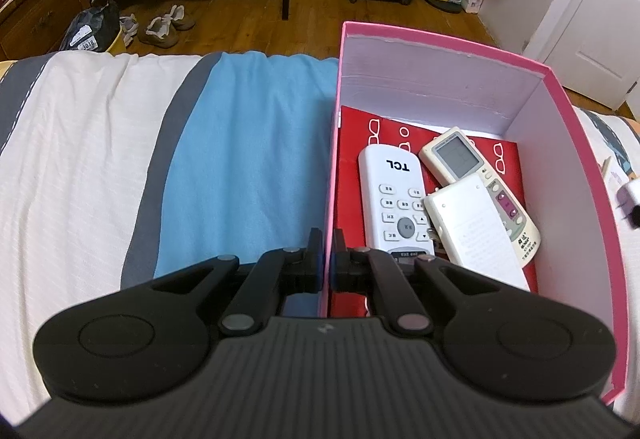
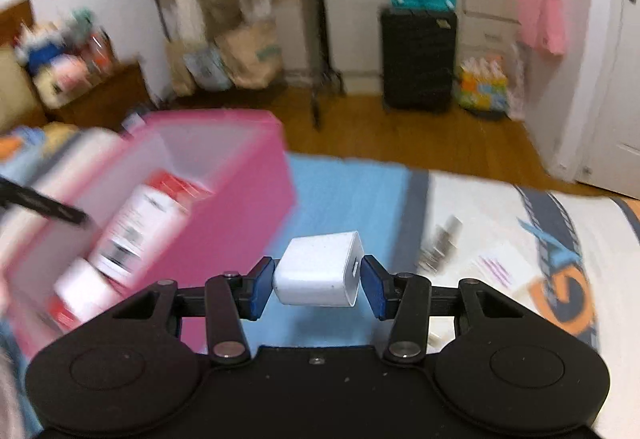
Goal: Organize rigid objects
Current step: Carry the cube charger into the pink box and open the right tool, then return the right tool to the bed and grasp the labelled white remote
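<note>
Pink box at frame right on the bed, left wall pinched in the closed left gripper | inside: TCL remote, cream remote, white adapter | right gripper clamps white charger cube, centre frame, above blue cloth.

The left gripper points steeply down. Its two fingers are closed together on the thin wall of the pink box, one finger outside the wall and one inside. The right gripper points down at a smaller angle and is a little rolled. Its blue pads press on the two sides of a white charger, which hangs between them above the bed.
</note>
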Demonstrator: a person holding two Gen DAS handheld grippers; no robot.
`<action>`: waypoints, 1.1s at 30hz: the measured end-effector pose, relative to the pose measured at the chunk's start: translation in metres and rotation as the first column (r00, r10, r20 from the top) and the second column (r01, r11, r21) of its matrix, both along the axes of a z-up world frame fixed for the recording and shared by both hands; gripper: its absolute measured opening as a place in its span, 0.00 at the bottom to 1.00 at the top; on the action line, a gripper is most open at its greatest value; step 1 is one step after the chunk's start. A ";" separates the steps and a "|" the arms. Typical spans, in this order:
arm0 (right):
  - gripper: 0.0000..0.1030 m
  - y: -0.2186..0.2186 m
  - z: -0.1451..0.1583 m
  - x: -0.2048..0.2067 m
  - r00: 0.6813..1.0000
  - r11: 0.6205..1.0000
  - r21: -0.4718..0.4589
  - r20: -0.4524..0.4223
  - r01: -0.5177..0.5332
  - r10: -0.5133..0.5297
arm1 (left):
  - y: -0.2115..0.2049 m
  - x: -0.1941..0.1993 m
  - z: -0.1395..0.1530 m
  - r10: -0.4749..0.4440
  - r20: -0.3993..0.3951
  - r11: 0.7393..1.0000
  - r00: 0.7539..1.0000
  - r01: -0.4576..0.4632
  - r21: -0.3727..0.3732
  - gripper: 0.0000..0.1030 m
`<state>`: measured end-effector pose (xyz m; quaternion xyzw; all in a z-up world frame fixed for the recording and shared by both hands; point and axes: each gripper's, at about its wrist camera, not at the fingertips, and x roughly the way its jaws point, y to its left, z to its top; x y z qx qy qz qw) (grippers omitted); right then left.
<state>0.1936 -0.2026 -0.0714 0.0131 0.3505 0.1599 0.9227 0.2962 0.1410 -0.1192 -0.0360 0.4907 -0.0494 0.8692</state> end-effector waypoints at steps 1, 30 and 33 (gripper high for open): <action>0.51 0.005 0.009 -0.005 1.000 0.999 0.030 0.023 -0.020 0.020 | 0.000 -0.001 0.001 0.000 0.004 1.000 1.000 0.000 -0.001 0.03; 0.54 0.164 0.011 0.068 0.968 0.823 -0.519 -0.035 -0.229 0.247 | 0.007 0.001 -0.005 0.000 0.002 0.999 1.000 0.001 -0.049 0.04; 0.59 0.142 0.030 0.057 0.981 0.886 -0.431 0.007 -0.173 0.195 | 0.008 0.001 -0.005 0.001 0.002 0.999 1.000 -0.001 -0.046 0.04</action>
